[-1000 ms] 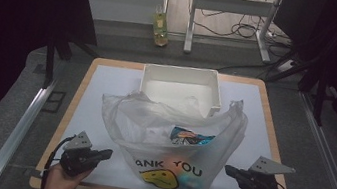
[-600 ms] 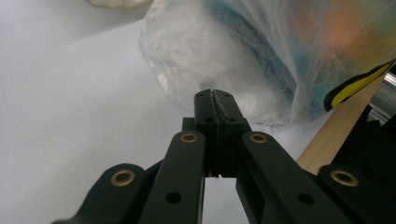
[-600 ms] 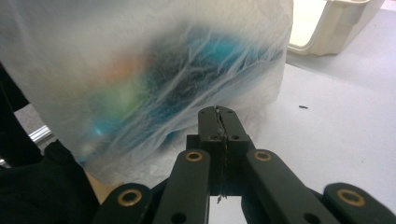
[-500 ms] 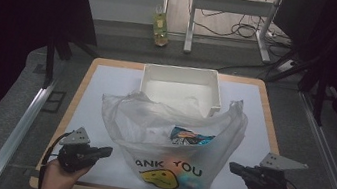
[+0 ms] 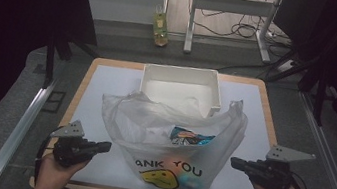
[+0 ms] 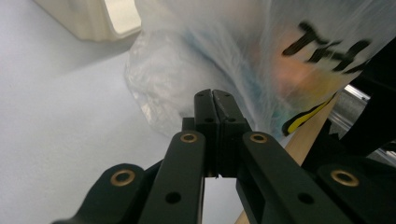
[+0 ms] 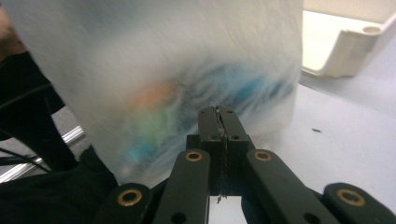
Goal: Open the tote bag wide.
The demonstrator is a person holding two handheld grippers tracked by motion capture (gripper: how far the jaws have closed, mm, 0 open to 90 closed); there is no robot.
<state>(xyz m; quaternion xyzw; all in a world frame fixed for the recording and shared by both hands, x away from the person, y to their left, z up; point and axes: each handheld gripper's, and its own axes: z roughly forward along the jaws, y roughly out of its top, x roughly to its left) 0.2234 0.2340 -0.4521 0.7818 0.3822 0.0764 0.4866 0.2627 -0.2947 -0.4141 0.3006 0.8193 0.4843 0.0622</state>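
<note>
Both grippers sit low at the near edge of the table (image 5: 109, 73), one on each side of the plastic bag (image 5: 174, 141), and neither touches it. The left gripper (image 5: 104, 146) has its jaws pressed flat together with nothing between them; in the left gripper view (image 6: 213, 100) the closed tips point at the bag's crinkled side, just short of it. The right gripper (image 5: 235, 162) is the same (jaws squeezed tight, holding nothing), and the right gripper view (image 7: 218, 116) shows its tips aimed at the bag's blurred, coloured contents. The bag stands in the middle of the table, its mouth open upward, a smiley face and lettering on the near side. Behind it, touching its far edge, is a white bin (image 5: 182, 76).
</note>
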